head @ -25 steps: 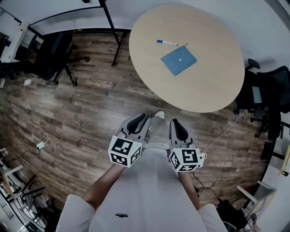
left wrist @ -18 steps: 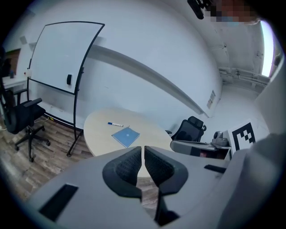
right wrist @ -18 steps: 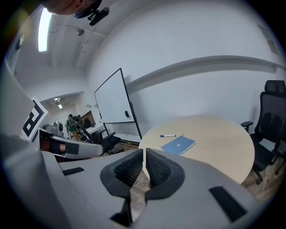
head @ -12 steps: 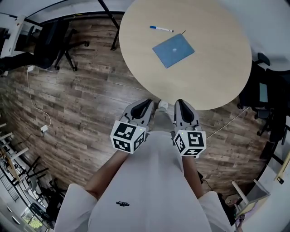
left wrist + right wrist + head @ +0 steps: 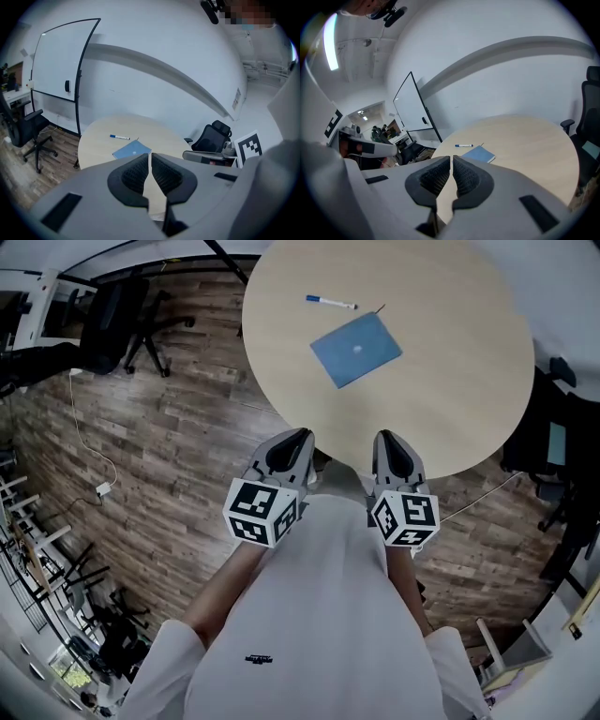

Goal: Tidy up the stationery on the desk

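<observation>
**Both grippers closed and empty, held side by side at the near rim of the round table**

The left gripper (image 5: pixel 292 441) and right gripper (image 5: pixel 391 441) sit in front of the person's torso. The forearms reach out from the white shirt, and both grippers point forward and tilt down toward the table (image 5: pixel 450 418). Their marker cubes face up at the camera. In each gripper view the ribbed pads meet, with nothing between them. The blue notebook (image 5: pixel 356 350) lies flat on the table, well apart from both grippers. The marker pen (image 5: pixel 330 302) lies just beyond it, not touching.
</observation>
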